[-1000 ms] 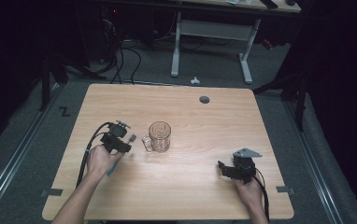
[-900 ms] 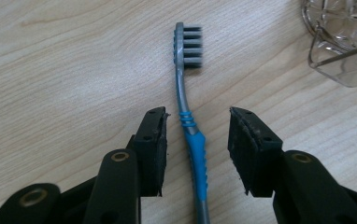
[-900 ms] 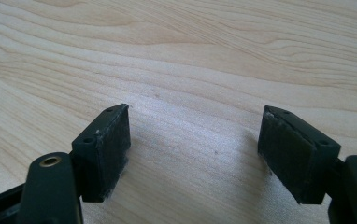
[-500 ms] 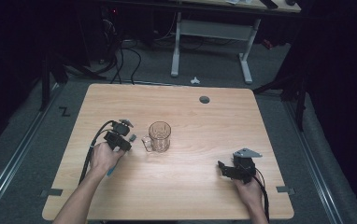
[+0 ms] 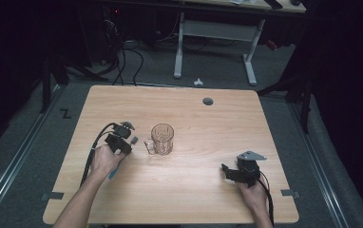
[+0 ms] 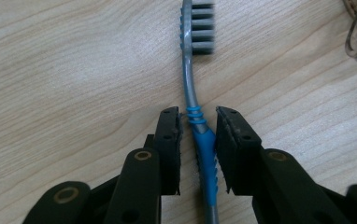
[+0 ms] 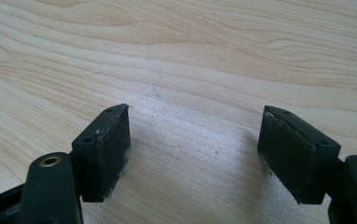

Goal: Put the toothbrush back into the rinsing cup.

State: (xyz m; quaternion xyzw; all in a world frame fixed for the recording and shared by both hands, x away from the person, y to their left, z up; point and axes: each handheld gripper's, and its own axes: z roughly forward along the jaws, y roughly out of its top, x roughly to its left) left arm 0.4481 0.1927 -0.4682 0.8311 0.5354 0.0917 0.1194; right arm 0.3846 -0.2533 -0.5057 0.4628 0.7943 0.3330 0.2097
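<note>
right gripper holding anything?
No: in the right gripper view the right gripper has its jaws wide apart over bare table.

Two forearms reach in from the near edge. The left hand (image 5: pixel 104 159) holds the left tool (image 6: pixel 198 122) low, its jaws nearly together after just closing in. The right hand (image 5: pixel 252 189) holds the right tool (image 7: pixel 194 140) low, its jaws spread wide apart.

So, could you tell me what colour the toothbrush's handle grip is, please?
Bright blue on a grey toothbrush, clearest in the left gripper view.
</note>
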